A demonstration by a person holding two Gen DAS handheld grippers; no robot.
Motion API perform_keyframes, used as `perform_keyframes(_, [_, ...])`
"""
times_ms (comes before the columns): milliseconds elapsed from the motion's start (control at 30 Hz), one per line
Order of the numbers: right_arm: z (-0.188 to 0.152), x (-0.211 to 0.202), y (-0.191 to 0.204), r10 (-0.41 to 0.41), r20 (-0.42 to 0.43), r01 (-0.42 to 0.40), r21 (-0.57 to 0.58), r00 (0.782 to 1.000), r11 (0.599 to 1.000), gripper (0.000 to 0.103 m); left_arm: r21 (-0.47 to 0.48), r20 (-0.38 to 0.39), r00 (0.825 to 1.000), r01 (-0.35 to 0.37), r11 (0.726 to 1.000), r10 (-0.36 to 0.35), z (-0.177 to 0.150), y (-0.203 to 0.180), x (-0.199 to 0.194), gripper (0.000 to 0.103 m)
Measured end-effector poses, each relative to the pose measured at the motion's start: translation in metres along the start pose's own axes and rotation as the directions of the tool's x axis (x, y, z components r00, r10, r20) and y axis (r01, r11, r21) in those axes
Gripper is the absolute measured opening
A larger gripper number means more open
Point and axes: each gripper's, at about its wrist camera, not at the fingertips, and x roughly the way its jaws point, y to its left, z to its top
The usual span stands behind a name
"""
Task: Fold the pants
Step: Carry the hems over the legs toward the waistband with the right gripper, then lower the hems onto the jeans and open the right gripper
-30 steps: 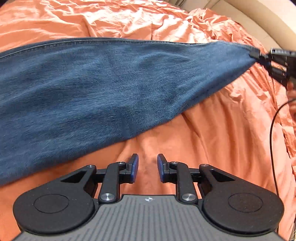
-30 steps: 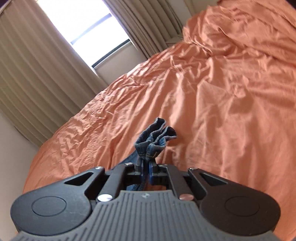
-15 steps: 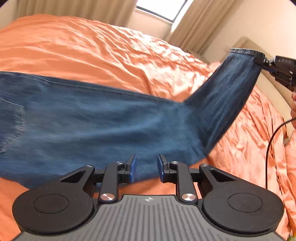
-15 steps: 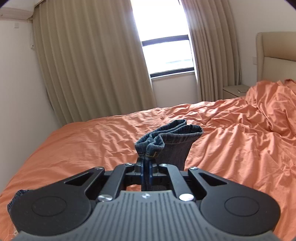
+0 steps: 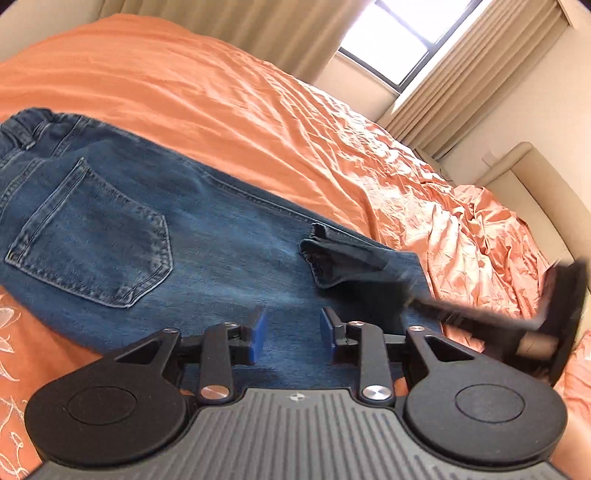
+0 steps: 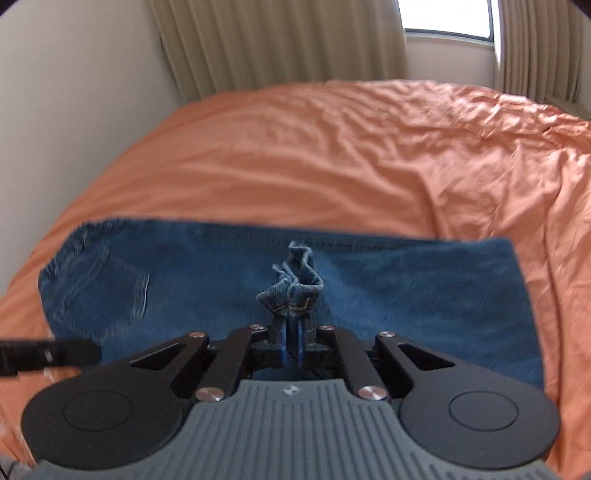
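Observation:
Blue jeans (image 5: 147,236) lie on the orange bed, back pocket (image 5: 96,236) up, waistband at the far left. My left gripper (image 5: 290,330) is open and empty, low over the jeans' near edge. My right gripper (image 6: 291,341) is shut on the bunched leg hem (image 6: 291,286) and holds it over the middle of the jeans (image 6: 406,288). In the left wrist view the hem (image 5: 332,258) hangs above the thigh area, with the blurred right gripper (image 5: 388,275) reaching in from the right.
The orange bedsheet (image 5: 295,122) is wrinkled, with a bunched heap (image 5: 491,236) towards the beige headboard (image 5: 535,181). Curtains and a window (image 6: 447,18) stand behind the bed, a wall (image 6: 74,85) at its left side. Embroidered fabric (image 5: 11,332) shows at the lower left.
My right gripper has swung the leg hem back over the jeans towards the seat, doubling the leg. My left gripper has shifted towards the seat; the pocket and waistband have come into its view.

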Motion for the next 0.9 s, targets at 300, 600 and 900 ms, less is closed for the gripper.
perform_keyframes(300, [-0.019,0.034,-0.012,0.009,-0.117,-0.008,0.003,0.993,1.000,0.011,-0.071,-0.058,0.993,0.102,0.992,-0.106,0.010,0.011,0.030,0.064])
perform_keyframes(600, [0.008,0.003,-0.044,0.140,-0.098,-0.127,0.129,0.985,0.983,0.041,-0.080,-0.107,0.981,0.156,0.985,-0.164,0.043,0.000,0.093,0.068])
perform_keyframes(900, [0.015,0.006,-0.113,0.043,-0.058,-0.031,0.193,0.997,0.981,0.041,-0.105,-0.142,0.978,0.139,0.985,-0.153,0.060,0.004,0.164,0.054])
